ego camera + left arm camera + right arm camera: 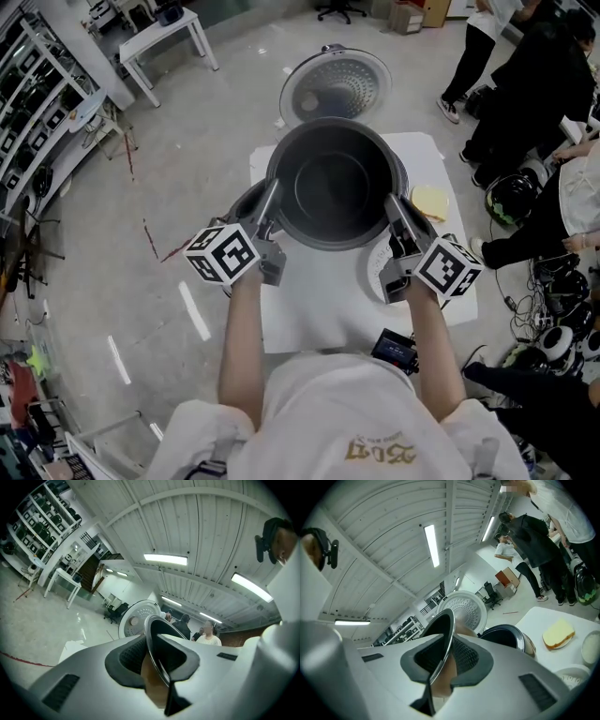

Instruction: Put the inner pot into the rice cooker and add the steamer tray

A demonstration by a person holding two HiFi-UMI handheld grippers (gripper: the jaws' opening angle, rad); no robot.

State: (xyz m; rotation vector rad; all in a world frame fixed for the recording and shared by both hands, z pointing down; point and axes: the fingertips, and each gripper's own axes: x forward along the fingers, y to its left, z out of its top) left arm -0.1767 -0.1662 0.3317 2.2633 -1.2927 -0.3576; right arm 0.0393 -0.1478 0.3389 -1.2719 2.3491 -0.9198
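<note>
The rigid, probably slick inner pot (pixel 333 187) at frame centre handles best by its thin rim, which the left gripper (pixel 271 199) and right gripper (pixel 393 206) clamp on opposite sides.

A dark grey, round metal inner pot (pixel 333 187) hangs upright in the air with its open mouth facing up. One side of its thin, shiny rim (pixel 153 637) is pinched between the fingers (pixel 266 217) of the left gripper (pixel 274 192). The opposite side of the rim (pixel 443 644) is pinched between the fingers (pixel 403 230) of the right gripper (pixel 390 202).

A silver rice cooker (pixel 511 637) with a dark, open well stands just beyond the right fingertips. Its round lid (pixel 336 86) is raised past both sets of fingertips, its perforated underside turned toward the pot.

A white, round steamer tray (pixel 375 272) with small holes lies flat, below and just beside the right fingers, partly hidden by them.
</note>
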